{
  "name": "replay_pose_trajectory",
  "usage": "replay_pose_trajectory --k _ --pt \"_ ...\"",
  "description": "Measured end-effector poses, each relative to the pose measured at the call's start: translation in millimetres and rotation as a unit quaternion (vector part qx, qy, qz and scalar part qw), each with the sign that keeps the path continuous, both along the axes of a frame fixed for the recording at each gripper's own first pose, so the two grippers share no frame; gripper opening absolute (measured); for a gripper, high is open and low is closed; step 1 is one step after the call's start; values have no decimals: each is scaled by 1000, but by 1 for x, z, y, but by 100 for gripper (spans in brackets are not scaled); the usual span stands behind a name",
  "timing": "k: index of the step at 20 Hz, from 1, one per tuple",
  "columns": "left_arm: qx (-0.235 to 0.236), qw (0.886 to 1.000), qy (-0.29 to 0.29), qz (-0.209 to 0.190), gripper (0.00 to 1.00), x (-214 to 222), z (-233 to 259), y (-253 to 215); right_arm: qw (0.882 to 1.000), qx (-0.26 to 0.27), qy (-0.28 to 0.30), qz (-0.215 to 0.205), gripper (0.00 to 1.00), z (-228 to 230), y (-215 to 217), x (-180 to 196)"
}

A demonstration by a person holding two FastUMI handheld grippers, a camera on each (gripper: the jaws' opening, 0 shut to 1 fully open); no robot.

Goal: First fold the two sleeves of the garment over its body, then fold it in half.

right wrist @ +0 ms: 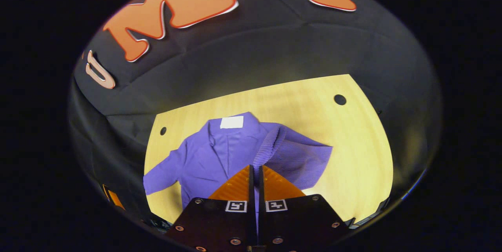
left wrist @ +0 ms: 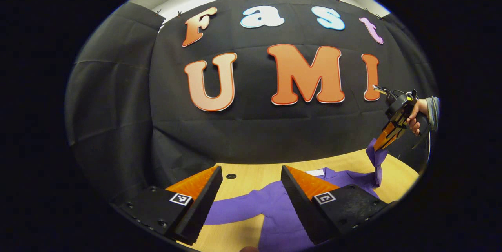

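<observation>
Above table [right wrist: 353, 146] | right gripper [right wrist: 255, 167] pinches lifted purple garment sleeve [right wrist: 274, 146], angled down | left gripper [left wrist: 251, 189] agape, level.

Left hand-held gripper [left wrist: 251, 193] jaws spread wide, low. Right hand-held gripper [right wrist: 255, 173] clamped, raised, hand [left wrist: 416, 116] gripping handle.

Purple garment [right wrist: 219, 154] flat on table, one sleeve [right wrist: 290, 154] lifted.

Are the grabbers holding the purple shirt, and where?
The right gripper is shut on the purple shirt's sleeve end, lifted off the table. The left gripper holds nothing, its jaws apart.
</observation>
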State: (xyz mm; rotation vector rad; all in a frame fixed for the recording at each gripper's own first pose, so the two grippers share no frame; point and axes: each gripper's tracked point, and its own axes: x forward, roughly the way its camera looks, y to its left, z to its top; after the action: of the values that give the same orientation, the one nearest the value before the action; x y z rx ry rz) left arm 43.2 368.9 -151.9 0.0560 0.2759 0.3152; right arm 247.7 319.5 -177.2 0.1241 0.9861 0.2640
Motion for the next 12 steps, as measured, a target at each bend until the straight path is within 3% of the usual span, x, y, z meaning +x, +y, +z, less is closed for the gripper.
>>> replay_pose_trajectory --k 4,8,12 --pt "6 1000 12 15 96 -6 -9 40 1000 5 -1 24 3 -3 44 -3" --pt "14 999 27 24 96 -11 -22 82 1000 10 -1 7 2 -11 72 -4" --pt "15 997 58 39 96 -12 -45 125 999 42 -17 -2 9 -2 98 -8"
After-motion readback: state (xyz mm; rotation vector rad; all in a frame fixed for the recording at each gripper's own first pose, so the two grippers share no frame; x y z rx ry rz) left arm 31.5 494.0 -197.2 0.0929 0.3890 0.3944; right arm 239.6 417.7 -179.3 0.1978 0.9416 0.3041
